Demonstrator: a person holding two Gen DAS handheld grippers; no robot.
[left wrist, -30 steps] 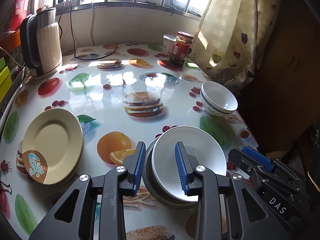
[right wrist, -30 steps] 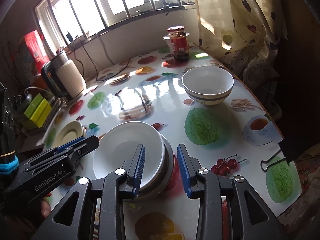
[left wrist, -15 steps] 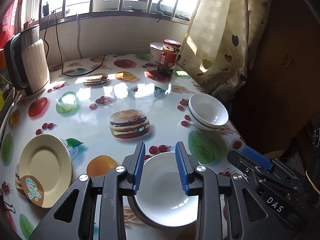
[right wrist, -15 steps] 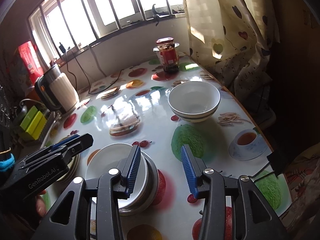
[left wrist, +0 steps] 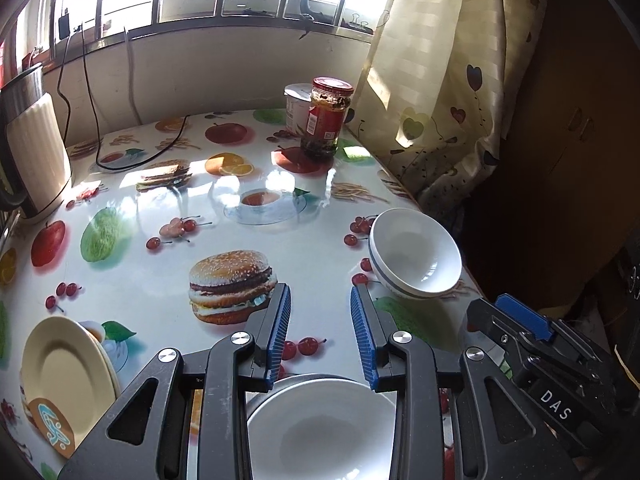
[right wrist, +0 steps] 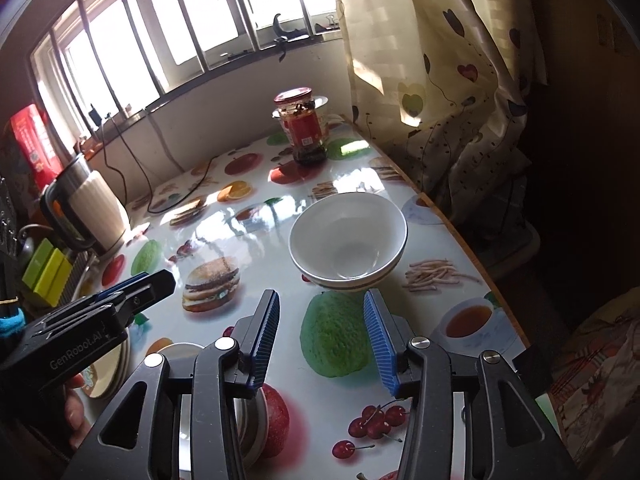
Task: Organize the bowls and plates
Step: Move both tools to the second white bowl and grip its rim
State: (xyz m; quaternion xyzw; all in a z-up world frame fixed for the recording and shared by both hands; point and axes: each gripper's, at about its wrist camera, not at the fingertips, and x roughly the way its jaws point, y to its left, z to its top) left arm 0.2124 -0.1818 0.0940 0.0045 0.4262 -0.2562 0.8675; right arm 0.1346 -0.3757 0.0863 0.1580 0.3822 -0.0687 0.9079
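Both claws empty: left gripper (left wrist: 318,334) part open, right gripper (right wrist: 320,336) part open, jaws just widened. White bowl (right wrist: 348,236) sits frame centre, dead ahead – likely next grab; stacked bowl (left wrist: 320,432) bottom centre, cream plates (left wrist: 66,376) lower left.

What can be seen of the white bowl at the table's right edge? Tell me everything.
The white bowl is really two nested bowls, glossy like ceramic, each with a dark band under the rim. They stand upright and empty on the fruit-print tablecloth, near the table's right edge by the curtain, above a printed green fruit. In the left wrist view the stack sits beside printed cherries. Nothing touches it but the table; both grippers are short of it.
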